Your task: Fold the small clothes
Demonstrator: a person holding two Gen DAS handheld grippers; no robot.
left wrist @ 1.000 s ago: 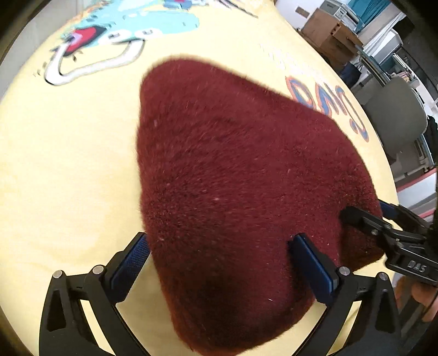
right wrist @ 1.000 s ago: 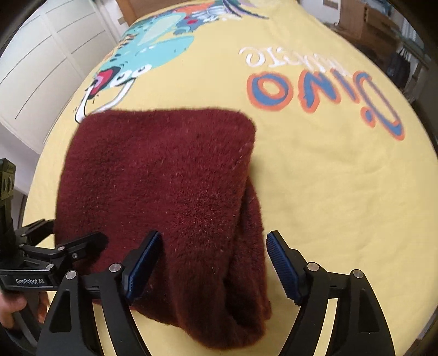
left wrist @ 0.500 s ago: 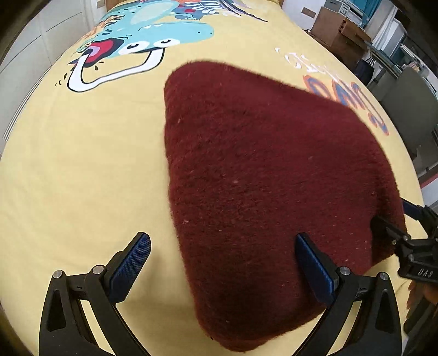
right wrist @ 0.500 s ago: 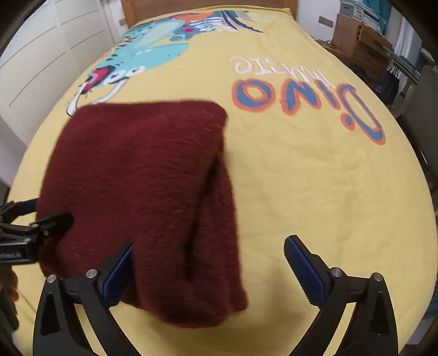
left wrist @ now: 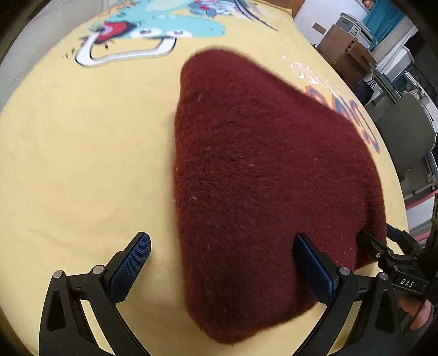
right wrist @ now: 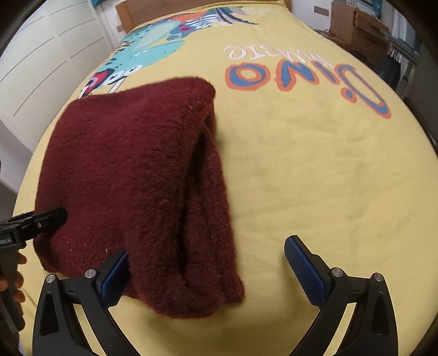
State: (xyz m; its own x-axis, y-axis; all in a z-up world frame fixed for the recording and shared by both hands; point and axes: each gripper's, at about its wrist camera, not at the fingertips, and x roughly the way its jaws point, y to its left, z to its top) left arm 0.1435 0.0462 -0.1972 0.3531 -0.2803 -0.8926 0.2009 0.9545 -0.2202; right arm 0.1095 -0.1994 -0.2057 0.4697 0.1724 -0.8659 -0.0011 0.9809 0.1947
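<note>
A yellow bedspread (right wrist: 314,169) is covering the bed, lying mostly smooth with faint creases. A cartoon dinosaur print (left wrist: 153,30) in teal, red and white is sitting near its far end, and orange-and-blue lettering (right wrist: 303,79) is running across the cover beside it. A wooden headboard (right wrist: 153,11) is showing behind the bed. White panelled cupboard doors (right wrist: 41,60) are standing along one side. Cardboard boxes (left wrist: 342,52) and a grey chair (left wrist: 405,131) are standing off the other side.
</note>
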